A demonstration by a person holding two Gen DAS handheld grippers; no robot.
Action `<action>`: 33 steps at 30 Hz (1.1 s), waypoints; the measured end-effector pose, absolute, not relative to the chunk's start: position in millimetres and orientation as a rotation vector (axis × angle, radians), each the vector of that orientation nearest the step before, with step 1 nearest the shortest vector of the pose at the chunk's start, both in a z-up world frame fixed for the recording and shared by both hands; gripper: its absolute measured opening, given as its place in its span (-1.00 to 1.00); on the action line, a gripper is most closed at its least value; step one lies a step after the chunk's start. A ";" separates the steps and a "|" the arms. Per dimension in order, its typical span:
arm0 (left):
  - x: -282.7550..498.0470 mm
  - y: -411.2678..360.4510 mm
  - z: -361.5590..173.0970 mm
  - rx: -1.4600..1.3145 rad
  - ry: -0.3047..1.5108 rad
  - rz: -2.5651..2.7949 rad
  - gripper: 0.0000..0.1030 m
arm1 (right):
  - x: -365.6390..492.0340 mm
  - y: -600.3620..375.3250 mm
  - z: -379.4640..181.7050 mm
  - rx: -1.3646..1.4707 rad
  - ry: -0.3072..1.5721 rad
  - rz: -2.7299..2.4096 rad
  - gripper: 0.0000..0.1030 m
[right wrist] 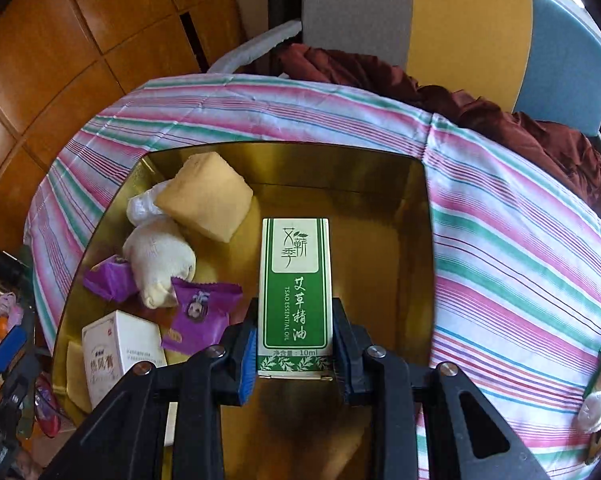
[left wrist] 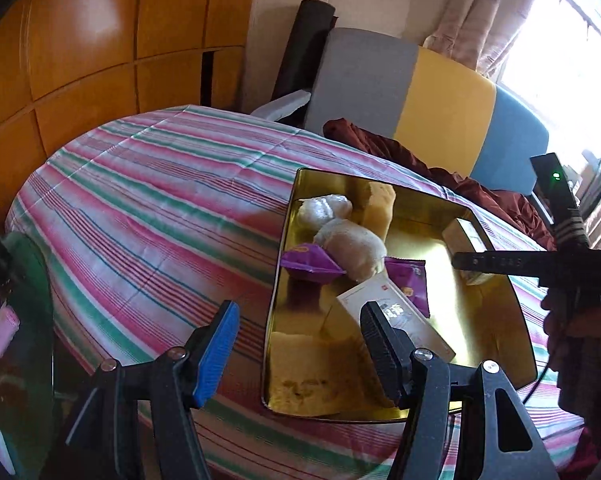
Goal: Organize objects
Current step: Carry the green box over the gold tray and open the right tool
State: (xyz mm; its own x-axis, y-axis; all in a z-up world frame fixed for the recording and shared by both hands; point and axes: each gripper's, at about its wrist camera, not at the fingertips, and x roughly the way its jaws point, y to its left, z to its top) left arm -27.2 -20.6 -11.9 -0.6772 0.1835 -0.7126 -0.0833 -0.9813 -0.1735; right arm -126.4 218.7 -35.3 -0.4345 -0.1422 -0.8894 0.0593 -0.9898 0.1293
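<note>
An open gold tin tray (right wrist: pixel 340 168) lies on a striped cloth. My right gripper (right wrist: pixel 294 344) is shut on a green-and-white essential oil box (right wrist: pixel 294 280), held upright over the tray's bare right half. On the tray's left side are a yellow block (right wrist: pixel 206 200), a white pouch (right wrist: pixel 160 260), two purple packets (right wrist: pixel 202 312) and a white box (right wrist: pixel 120 344). In the left wrist view my left gripper (left wrist: pixel 296 344) hangs open over the tray's near left rim (left wrist: pixel 278 280), with nothing between its pads. There the right gripper (left wrist: pixel 472 260) comes in from the right.
The striped cloth (left wrist: pixel 140 208) covers a rounded surface. Behind it stand a chair with a grey, yellow and blue back (left wrist: pixel 440 100), a maroon cloth (left wrist: pixel 480 188) and wooden panelling (left wrist: pixel 80 40). A small packet and a white round thing (right wrist: pixel 598 396) lie at the cloth's right edge.
</note>
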 end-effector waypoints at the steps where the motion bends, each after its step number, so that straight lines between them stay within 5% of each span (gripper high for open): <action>1: -27.7 -22.7 -13.4 -1.193 -0.197 2.744 0.24 | -131.6 215.8 -38.4 1.612 -0.118 -2.561 -0.41; 17: -27.4 -28.2 -20.4 -1.217 -0.218 2.738 0.24 | -150.6 185.6 -55.7 1.576 -0.271 -2.462 -0.21; 33: -12.1 -10.4 -2.3 -1.148 -0.137 2.745 0.30 | -97.6 196.8 -20.2 1.448 -0.196 -2.563 -0.19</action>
